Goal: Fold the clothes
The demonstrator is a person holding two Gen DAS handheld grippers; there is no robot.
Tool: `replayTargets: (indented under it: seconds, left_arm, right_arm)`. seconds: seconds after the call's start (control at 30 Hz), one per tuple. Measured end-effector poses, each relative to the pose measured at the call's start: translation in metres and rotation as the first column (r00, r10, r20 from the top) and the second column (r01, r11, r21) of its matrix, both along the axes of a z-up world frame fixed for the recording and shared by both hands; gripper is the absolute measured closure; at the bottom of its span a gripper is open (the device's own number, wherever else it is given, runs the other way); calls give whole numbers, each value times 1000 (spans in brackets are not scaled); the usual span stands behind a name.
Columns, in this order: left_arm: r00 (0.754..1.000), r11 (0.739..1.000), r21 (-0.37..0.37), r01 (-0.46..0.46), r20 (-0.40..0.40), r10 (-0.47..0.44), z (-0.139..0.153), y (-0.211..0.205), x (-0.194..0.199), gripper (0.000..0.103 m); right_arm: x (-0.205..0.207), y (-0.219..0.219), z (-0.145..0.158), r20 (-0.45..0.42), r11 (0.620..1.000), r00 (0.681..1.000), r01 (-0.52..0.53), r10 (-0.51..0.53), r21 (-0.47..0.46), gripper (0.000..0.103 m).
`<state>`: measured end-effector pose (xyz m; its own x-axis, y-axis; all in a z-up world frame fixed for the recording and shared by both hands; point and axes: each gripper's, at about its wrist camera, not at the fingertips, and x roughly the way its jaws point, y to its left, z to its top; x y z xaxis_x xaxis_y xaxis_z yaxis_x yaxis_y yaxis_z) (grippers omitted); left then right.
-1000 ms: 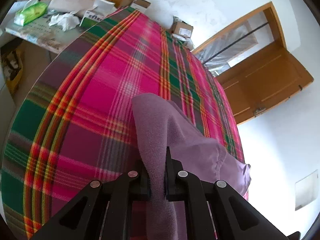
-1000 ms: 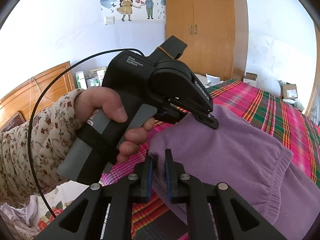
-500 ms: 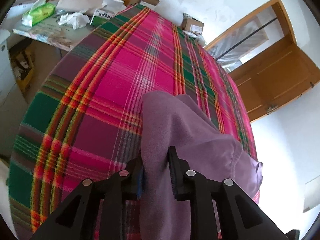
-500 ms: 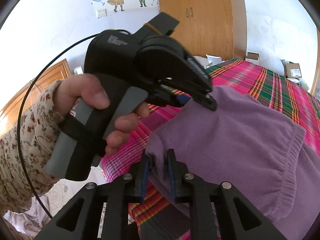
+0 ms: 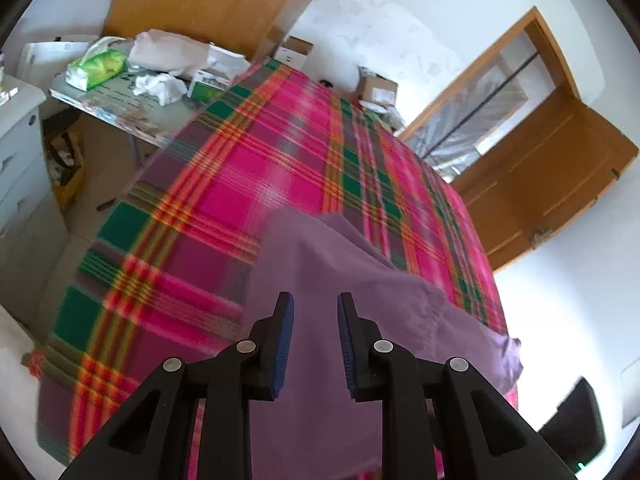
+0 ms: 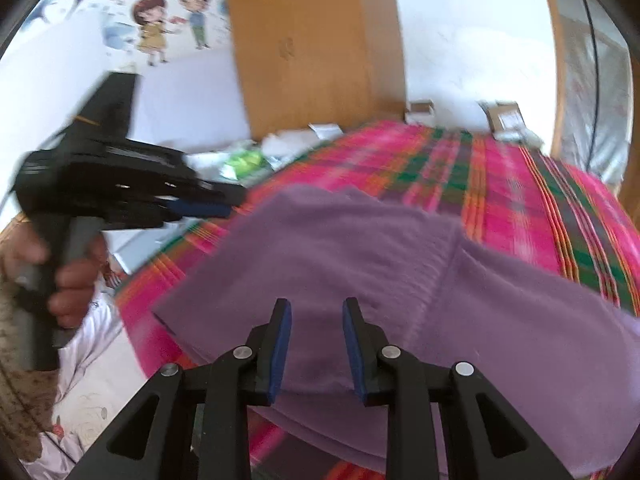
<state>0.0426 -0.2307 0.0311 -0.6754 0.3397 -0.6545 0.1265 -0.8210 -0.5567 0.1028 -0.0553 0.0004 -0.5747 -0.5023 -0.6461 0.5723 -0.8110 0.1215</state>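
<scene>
Both black two-finger grippers, left (image 5: 313, 312) and right (image 6: 316, 316), are releasing the purple fleece garment (image 6: 360, 256) they were pinching and are pulling back, leaving it lying on the pink plaid bedspread (image 5: 248, 176).

Garment (image 5: 320, 320) on bed (image 5: 240, 176), at near edge, folded, one layer over another. Left gripper (image 5: 314, 308) above garment, fingers (image 5: 285, 328) apart, nothing between. Right gripper (image 6: 316, 312) above garment, fingers (image 6: 280, 332) apart. Left gripper (image 6: 132, 192) left of garment in right wrist view, held by hand (image 6: 72, 284). Worktop (image 5: 120, 108) beyond bed at left, carrying tissue pack (image 5: 96, 68) and boxes (image 5: 212, 76). Wardrobe (image 6: 312, 44) behind bed; door (image 5: 552, 184) right of bed.
</scene>
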Motion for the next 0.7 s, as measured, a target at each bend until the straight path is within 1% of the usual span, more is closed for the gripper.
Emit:
replayTargets:
  seconds: [0.07, 0.2, 0.27, 0.3, 0.4, 0.53, 0.6, 0.7]
  left_arm:
    - [1000, 1000, -8, 23, 8, -23, 1, 13, 4, 81]
    - [996, 996, -34, 89, 16, -88, 3, 44, 9, 81]
    - [992, 991, -50, 125, 10, -125, 4, 62, 8, 81]
    - [990, 989, -46, 142, 4, -142, 5, 70, 8, 81]
    - [981, 980, -41, 196, 2, -196, 3, 94, 2, 81]
    - [966, 965, -51, 258, 10, -258, -1, 125, -5, 81]
    - [959, 958, -53, 283, 15, -283, -4, 138, -9, 81]
    - [950, 949, -42, 313, 26, -312, -8, 156, -17, 81]
  right_arm:
    - [7, 9, -4, 4, 1000, 1000, -1, 1, 7, 76]
    - [16, 28, -1, -30, 1000, 1000, 10, -9, 23, 76]
    - [16, 45, -1, -24, 999, 999, 39, -39, 1, 76]
    - [11, 54, -3, -19, 998, 998, 66, -66, -5, 76]
    - [2, 85, -8, -13, 985, 985, 173, -173, 2, 76]
    - [-4, 134, -14, -18, 949, 949, 316, -316, 16, 76]
    - [-7, 159, -17, -21, 923, 923, 385, -385, 23, 76]
    - [-12, 196, -22, -26, 874, 875, 485, -484, 33, 76]
